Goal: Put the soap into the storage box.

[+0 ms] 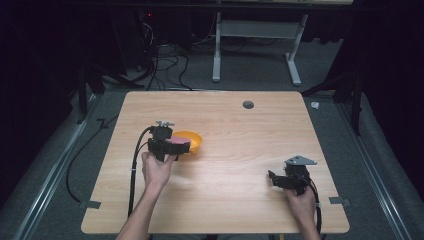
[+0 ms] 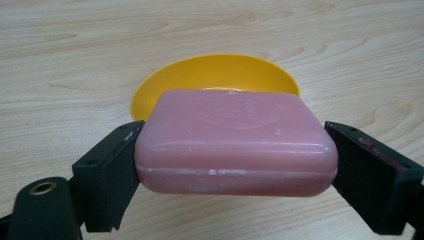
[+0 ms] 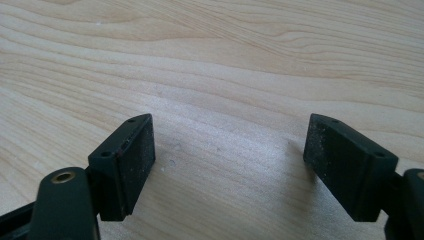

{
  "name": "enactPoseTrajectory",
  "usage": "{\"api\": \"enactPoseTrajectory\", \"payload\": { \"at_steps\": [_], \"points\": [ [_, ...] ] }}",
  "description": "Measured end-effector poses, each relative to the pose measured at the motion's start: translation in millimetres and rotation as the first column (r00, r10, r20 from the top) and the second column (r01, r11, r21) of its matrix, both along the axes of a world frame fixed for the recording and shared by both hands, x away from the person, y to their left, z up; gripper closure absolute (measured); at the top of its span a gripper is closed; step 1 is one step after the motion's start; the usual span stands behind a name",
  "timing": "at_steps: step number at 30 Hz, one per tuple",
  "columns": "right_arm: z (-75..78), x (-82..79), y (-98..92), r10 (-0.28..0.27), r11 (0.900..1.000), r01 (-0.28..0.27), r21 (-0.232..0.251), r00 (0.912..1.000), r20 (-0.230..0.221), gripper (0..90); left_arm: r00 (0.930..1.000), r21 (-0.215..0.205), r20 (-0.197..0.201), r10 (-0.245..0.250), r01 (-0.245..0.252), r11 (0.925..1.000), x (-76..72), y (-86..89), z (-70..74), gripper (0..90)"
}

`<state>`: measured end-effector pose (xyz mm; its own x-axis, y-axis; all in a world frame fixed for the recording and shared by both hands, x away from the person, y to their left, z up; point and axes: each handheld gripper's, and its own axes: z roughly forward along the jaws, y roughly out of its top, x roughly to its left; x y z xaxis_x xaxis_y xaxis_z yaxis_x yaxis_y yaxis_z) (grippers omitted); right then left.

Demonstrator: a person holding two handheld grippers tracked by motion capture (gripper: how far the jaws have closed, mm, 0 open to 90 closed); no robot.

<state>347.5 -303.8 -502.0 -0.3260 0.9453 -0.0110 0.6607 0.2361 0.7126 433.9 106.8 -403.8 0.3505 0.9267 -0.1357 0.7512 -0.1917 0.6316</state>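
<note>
Carry step: left gripper (image 2: 235, 165) grasps pink soap bar (image 2: 235, 145) before yellow bowl (image 2: 215, 75), centre frame; right gripper (image 3: 227, 165) released; next, lower into bowl.

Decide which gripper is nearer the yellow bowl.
Left. The left gripper, shut on the pink soap, is beside the yellow bowl; the right gripper is far across the table.
</note>
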Motion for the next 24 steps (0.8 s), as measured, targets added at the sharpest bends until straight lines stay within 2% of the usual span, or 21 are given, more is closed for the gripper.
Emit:
{"api": "enactPoseTrajectory", "payload": {
  "at_steps": [7, 8, 10, 15, 24],
  "points": [
    [0.1, 0.0, -0.1, 0.001, 1.0, -0.001, 0.0, 1.0, -0.001, 21.3, 0.9999, 0.012, -0.016, 0.002, -0.002, 0.9999, 13.7, -8.4, -3.5, 13.7],
    [0.1, 0.0, 0.0, 0.001, 1.0, -0.001, 0.0, 1.0, -0.001, 21.3, 0.9996, 0.006, -0.028, 0.002, -0.002, 1.0, 16.4, -9.0, -4.8, 13.7],
    [0.1, 0.0, 0.0, 0.001, 1.0, -0.001, 0.0, 1.0, -0.001, 21.3, 0.9992, 0.023, -0.039, 0.003, -0.002, 0.9997, 20.6, -11.4, -8.1, 13.7],
    [0.2, -0.1, 0.1, 0.0, 1.0, 0.0, 0.001, 1.0, -0.003, 21.3, 0.9982, 0.025, -0.058, 0.014, -0.012, 0.9996, 28.7, -14.6, -13.9, 13.7],
    [0.1, -0.1, 0.1, 0.0, 1.0, 0.0, 0.001, 1.0, -0.002, 21.2, 0.9967, 0.043, -0.079, 0.017, -0.013, 0.999, 37.4, -21.6, -22.4, 13.6]
  ]
}}
